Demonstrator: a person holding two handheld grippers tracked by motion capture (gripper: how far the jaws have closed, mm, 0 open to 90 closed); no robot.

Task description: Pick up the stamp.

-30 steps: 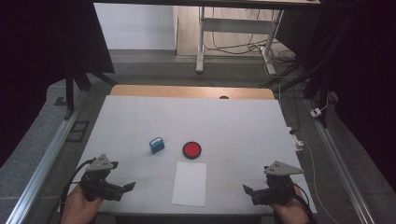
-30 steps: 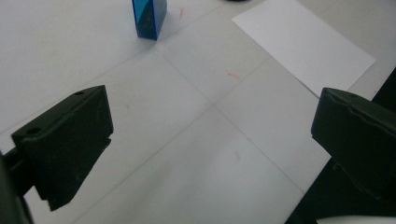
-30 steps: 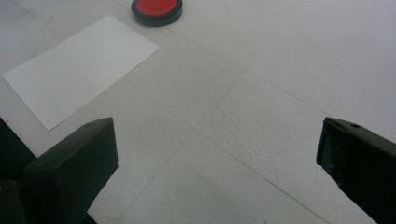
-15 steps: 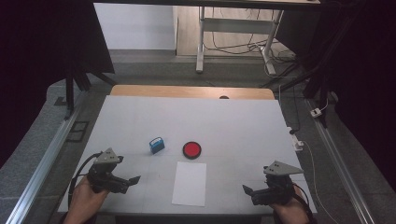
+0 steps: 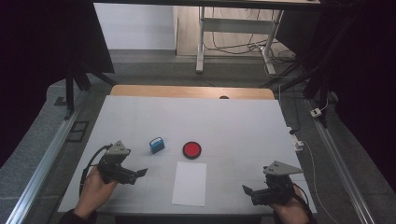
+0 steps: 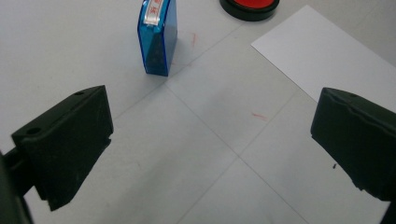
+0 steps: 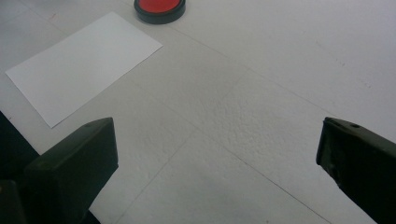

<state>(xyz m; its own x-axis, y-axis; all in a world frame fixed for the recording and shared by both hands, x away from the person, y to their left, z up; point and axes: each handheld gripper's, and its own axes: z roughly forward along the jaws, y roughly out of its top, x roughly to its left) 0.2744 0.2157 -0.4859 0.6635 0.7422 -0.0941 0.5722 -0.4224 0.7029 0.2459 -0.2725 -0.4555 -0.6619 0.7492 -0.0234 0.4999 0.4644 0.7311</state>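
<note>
The left gripper (image 6: 212,154) is hovering wide open and empty, facing the blue stamp (image 6: 157,37) standing near ahead on the surface (image 5: 243,126). The right gripper (image 7: 217,172) is gaping empty too, facing paper (image 7: 81,63) and red ink pad (image 7: 159,8).

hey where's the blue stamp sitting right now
In the high view the blue stamp stands on the table's left half, just left of the red ink pad, ahead of the open left gripper.

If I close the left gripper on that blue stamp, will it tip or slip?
The blue stamp stands upright on a narrow base, so a nudge would probably topple it. Its shell looks like smooth, glossy plastic, possibly slippery. It seems rigid, so the open left gripper should hold it without squashing.
</note>
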